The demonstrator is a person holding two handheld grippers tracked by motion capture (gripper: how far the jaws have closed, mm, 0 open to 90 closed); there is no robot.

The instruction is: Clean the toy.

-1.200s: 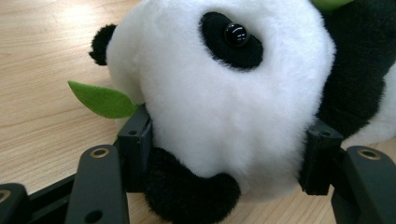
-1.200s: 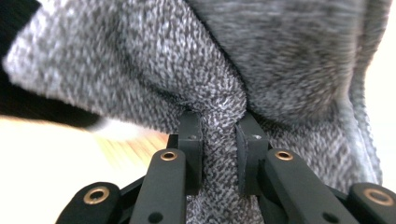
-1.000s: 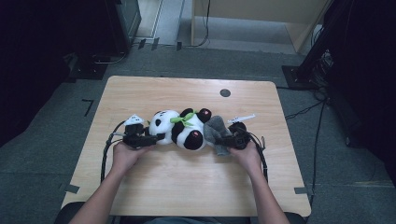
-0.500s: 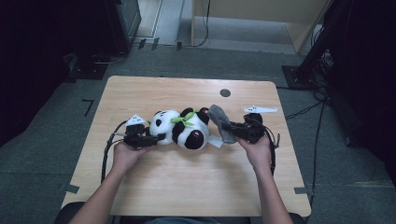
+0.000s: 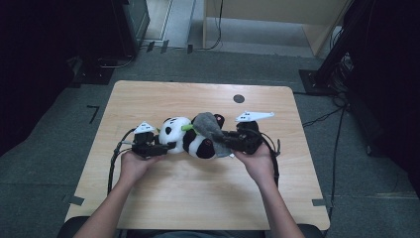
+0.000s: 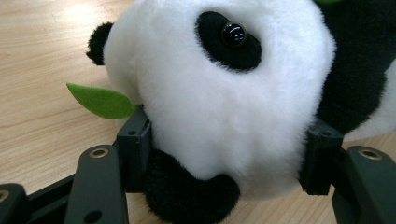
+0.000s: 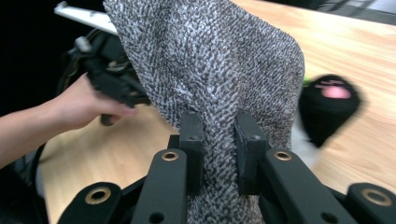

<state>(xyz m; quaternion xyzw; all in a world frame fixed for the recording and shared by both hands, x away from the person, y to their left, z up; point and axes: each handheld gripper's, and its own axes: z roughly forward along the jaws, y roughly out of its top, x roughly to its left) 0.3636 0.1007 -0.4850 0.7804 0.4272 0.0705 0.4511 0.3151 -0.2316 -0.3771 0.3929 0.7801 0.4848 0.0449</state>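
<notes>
The table (image 5: 163, 208) is giving me plenty of bare wood toward my side and along the far edge; left & right edges are lying well apart from both my hands. A small dark round mark (image 5: 238, 98) is sitting on the wood near the far edge, clear of the work.

The panda plush (image 5: 185, 136) is lying mid-table, between my two grippers, w/ a green leaf (image 6: 100, 100) sticking out by its face. In the left gripper view one black ear (image 6: 98, 42) is resting just above the wood. A black paw w/ pink pad (image 7: 329, 105) is showing in the right gripper view, blurred, behind the cloth.

My left gripper (image 5: 161, 148) is sitting low at the panda's left end; I'm clamping the white head w/ both pads, jaws about half apart, fur bulging between them.

My right gripper (image 5: 229, 140) is pinching a grey knit cloth (image 5: 208, 126), jaws nearly together w/ just the fabric between the pads (image 7: 192, 140). The cloth is draping over the panda's body and standing up in front of the right gripper's camera, blocking much of its sight of the plush.
</notes>
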